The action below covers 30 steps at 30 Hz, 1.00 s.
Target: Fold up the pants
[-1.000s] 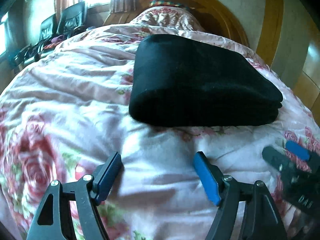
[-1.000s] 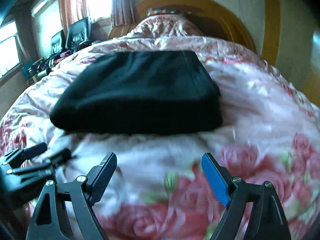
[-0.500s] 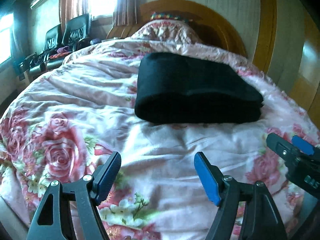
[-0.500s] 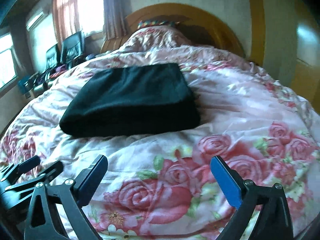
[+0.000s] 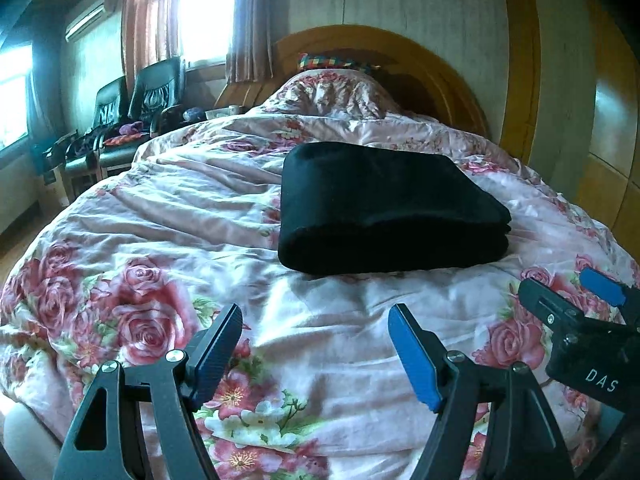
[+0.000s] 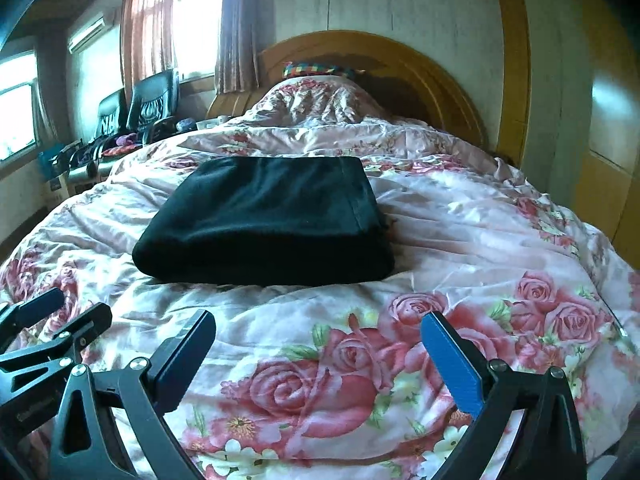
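The black pants (image 5: 384,208) lie folded into a thick rectangular stack on the rose-print quilt (image 5: 160,240) in the middle of the bed; they also show in the right wrist view (image 6: 268,220). My left gripper (image 5: 316,350) is open and empty, hovering over the quilt well short of the stack's near edge. My right gripper (image 6: 320,354) is open and empty, also back from the stack. The right gripper shows at the right edge of the left wrist view (image 5: 580,304). The left gripper shows at the left edge of the right wrist view (image 6: 56,316).
A curved wooden headboard (image 5: 400,60) and a quilt-covered pillow (image 5: 332,92) stand at the far end. Black armchairs (image 5: 136,108) with clutter line the left wall under curtained windows. Wooden panels (image 5: 608,140) run along the right. The quilt's near edge drops off below the grippers.
Both grippers have pulled back and risen away from the folded pants, which now look smaller and farther. The pants have not moved. Both stay open.
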Motion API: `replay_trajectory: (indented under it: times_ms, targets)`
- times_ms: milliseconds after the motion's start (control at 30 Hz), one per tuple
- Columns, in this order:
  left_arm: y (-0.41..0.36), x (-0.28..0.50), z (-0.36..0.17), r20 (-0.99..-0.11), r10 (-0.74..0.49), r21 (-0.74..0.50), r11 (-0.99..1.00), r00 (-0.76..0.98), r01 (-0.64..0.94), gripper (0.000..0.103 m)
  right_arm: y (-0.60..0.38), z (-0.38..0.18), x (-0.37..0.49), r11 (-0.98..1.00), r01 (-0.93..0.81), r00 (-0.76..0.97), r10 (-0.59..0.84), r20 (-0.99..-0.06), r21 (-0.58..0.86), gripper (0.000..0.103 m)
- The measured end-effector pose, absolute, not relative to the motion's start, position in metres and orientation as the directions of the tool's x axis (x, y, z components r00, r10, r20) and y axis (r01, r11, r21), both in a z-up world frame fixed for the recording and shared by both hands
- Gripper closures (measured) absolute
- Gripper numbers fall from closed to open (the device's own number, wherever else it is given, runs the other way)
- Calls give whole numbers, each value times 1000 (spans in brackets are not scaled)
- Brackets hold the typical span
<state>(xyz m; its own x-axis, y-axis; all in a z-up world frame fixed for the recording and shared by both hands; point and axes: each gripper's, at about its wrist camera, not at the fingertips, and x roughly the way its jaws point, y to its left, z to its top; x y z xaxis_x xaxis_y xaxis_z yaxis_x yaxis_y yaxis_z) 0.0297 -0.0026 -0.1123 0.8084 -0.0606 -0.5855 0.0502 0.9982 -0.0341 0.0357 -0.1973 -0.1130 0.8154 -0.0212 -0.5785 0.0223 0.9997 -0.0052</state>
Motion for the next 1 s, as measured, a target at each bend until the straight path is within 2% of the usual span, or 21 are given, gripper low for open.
replay_trajectory:
  times_ms: [1000]
  targets:
    - [-1,29,-113,-577,-58,-37,998,815,45,26,-203,-121,40,999,41,796,-17,-605,26,0]
